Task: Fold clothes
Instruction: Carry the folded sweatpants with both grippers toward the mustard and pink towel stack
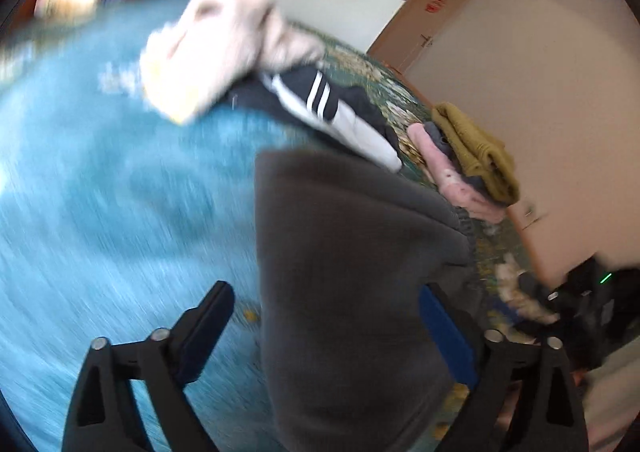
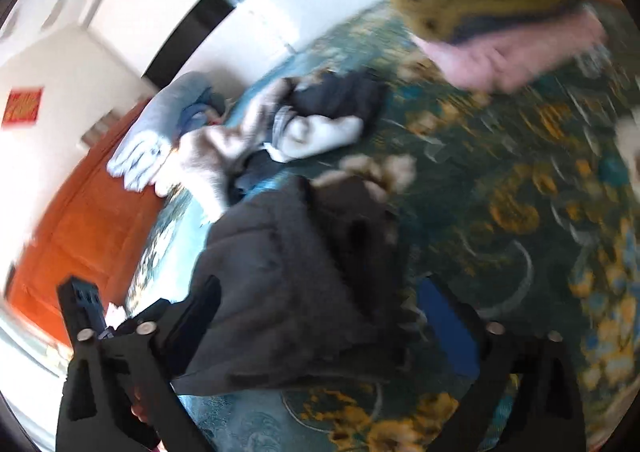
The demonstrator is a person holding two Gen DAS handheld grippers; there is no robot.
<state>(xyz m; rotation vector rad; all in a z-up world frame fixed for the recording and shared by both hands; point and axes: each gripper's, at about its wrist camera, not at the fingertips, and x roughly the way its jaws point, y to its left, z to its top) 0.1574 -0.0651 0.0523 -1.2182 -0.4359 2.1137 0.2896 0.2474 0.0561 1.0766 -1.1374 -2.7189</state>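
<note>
A dark grey garment (image 1: 344, 260) lies in a folded heap on the teal flowered bed cover (image 1: 100, 212). In the left wrist view it runs up between the fingers of my left gripper (image 1: 328, 332). The jaws stand wide, the left finger is clear of the cloth, and the blue pad (image 1: 448, 336) sits at its right edge. In the right wrist view the same grey garment (image 2: 288, 284) fills the gap of my right gripper (image 2: 320, 324). That gripper is also spread wide, and its pads are not pressing on the cloth. Both views are blurred.
A folded stack, mustard over grey-blue over pink (image 1: 472, 156) (image 2: 500, 12), sits near the bed's edge. Unfolded clothes, a black one with white stripes (image 1: 320, 100) and a cream one (image 1: 224, 48), lie heaped further back (image 2: 312, 120). An orange wooden surface (image 2: 80, 220) borders the bed.
</note>
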